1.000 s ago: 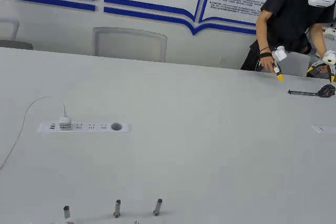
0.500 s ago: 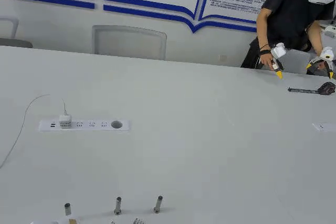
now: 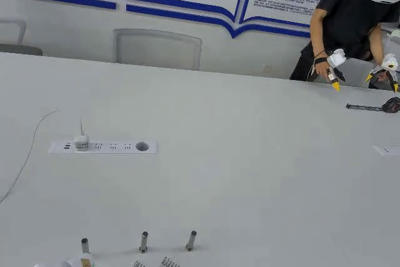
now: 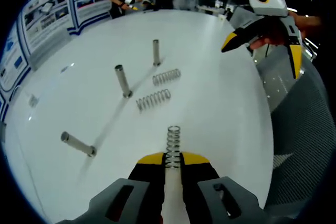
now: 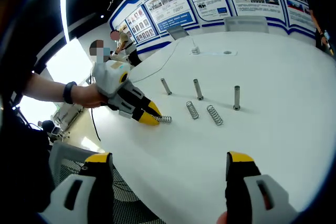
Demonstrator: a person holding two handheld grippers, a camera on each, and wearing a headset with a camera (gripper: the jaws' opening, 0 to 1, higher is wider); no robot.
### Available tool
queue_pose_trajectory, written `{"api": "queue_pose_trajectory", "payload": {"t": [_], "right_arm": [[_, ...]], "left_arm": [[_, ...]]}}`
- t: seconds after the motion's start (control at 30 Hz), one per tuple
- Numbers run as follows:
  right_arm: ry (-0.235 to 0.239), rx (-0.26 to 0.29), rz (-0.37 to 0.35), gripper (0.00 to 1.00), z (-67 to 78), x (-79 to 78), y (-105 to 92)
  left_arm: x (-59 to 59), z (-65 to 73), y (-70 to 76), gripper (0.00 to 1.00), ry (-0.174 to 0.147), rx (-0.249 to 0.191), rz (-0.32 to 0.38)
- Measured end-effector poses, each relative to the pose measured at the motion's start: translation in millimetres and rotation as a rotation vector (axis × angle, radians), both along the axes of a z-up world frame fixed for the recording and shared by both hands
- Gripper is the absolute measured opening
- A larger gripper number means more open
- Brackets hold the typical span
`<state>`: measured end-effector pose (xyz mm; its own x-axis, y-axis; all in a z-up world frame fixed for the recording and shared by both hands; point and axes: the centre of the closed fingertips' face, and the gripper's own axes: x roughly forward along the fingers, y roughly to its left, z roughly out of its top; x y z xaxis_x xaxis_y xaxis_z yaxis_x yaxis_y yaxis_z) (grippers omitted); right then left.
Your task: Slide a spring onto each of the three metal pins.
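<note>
Over white table (image 4: pixel 220 93), left gripper (image 4: pixel 173 159) clamped on thin coiled spring (image 4: pixel 172 141), right gripper (image 5: pixel 168 158) spread.

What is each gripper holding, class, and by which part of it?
The left gripper holds a spring by its near end, the rest sticking out ahead. The right gripper is open and holds nothing.

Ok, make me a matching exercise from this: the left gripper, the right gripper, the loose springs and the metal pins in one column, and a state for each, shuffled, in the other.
Column one
A. left gripper
B. right gripper
C. loose springs
D. metal pins

Column two
1. standing upright, nothing on them
2. shut on a spring
3. lying flat on the table beside the pins
4. open, holding nothing

Pairs: A-2, B-4, C-3, D-1
</note>
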<state>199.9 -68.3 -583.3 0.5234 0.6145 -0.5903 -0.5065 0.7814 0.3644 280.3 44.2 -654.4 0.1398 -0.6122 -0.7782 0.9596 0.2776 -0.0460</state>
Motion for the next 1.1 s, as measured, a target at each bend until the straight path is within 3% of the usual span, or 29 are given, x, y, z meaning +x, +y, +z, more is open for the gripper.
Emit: {"api": "queue_pose_trajectory", "payload": {"t": [0.47, 1.1], "right_arm": [[-0.007, 0.007, 0.032, 0.9, 3.8, -1.4, 12.0], [-0.009, 0.031, 0.076, 0.88, 7.5, -0.2, 27.6]], "left_arm": [[-18.1, 14.8, 12.6, 0.1, 0.018, -0.046, 0.073], [-29.6, 43.4, 17.8, 0.1, -0.007, -0.109, 0.108]]}}
